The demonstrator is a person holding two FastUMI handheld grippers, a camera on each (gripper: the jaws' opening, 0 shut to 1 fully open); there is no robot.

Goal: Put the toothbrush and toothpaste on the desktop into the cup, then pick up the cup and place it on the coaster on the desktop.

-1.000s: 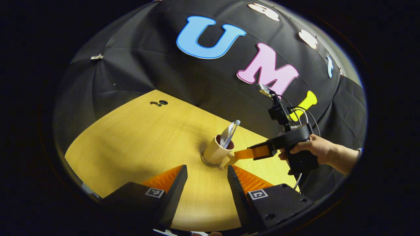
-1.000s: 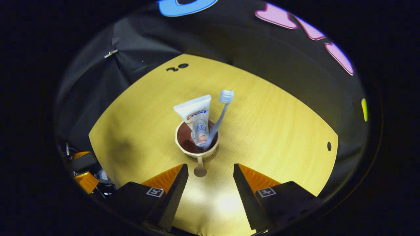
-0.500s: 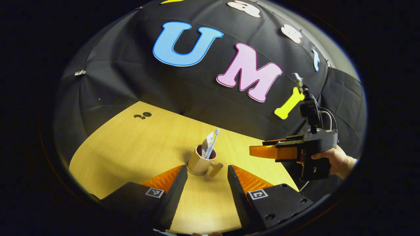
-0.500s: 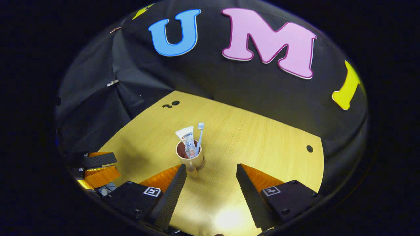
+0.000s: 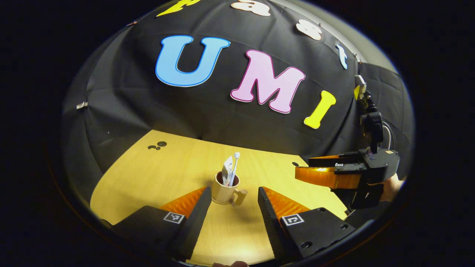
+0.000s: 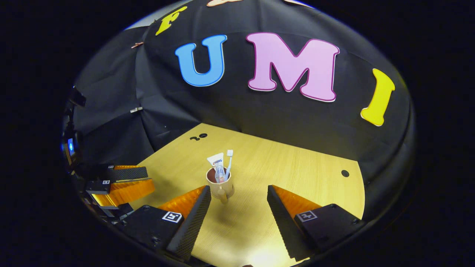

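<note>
Black cloth backs a wooden table (image 6: pixel 297 167) where a cup (image 6: pixel 220 185) stands upright near mid-table, toothbrush (image 6: pixel 228 161) and toothpaste (image 6: pixel 217 165) upright inside, their lower ends hidden. Any coaster beneath is hard to make out. Left tool (image 5: pixel 232 193) and right tool (image 6: pixel 237 191) hover with jaws apart, clear of the cup.

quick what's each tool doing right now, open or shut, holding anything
Left tool: open, holding nothing, short of the cup.
Right tool: open, holding nothing, also back from the cup.
</note>
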